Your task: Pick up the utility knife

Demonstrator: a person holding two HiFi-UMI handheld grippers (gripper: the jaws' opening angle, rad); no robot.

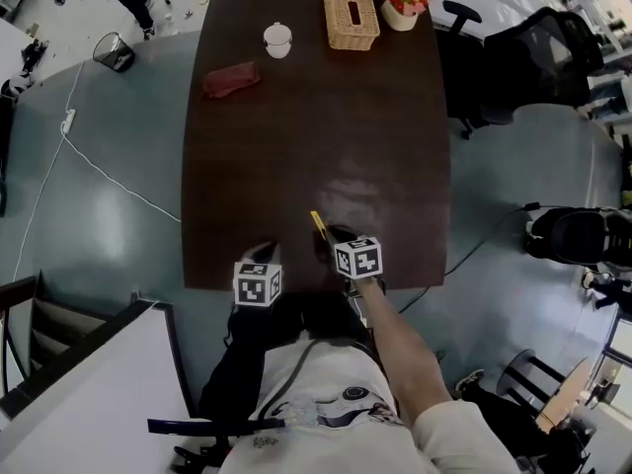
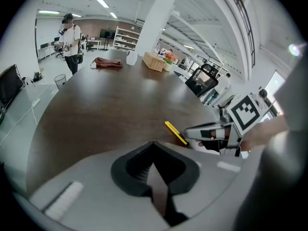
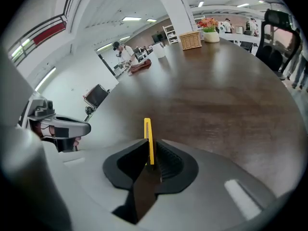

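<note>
The yellow utility knife [image 1: 318, 223] sticks out forward from my right gripper [image 1: 334, 237], near the front edge of the dark wooden table [image 1: 326, 136]. In the right gripper view the knife [image 3: 148, 134] stands on edge, with the right gripper [image 3: 150, 159] shut on its rear part. My left gripper [image 1: 262, 255] sits just to the left, apart from the knife. In its own view the left gripper [image 2: 155, 170] is shut with nothing in it, and the knife [image 2: 175, 132] shows ahead to the right, in the right gripper [image 2: 211, 134].
At the table's far end stand a wicker basket [image 1: 350, 10], a white cup [image 1: 277, 39], a red cloth [image 1: 231, 78] and a flower pot [image 1: 405, 3]. A black office chair [image 1: 533, 57] stands at the right. A person [image 2: 72, 42] stands beyond the far end.
</note>
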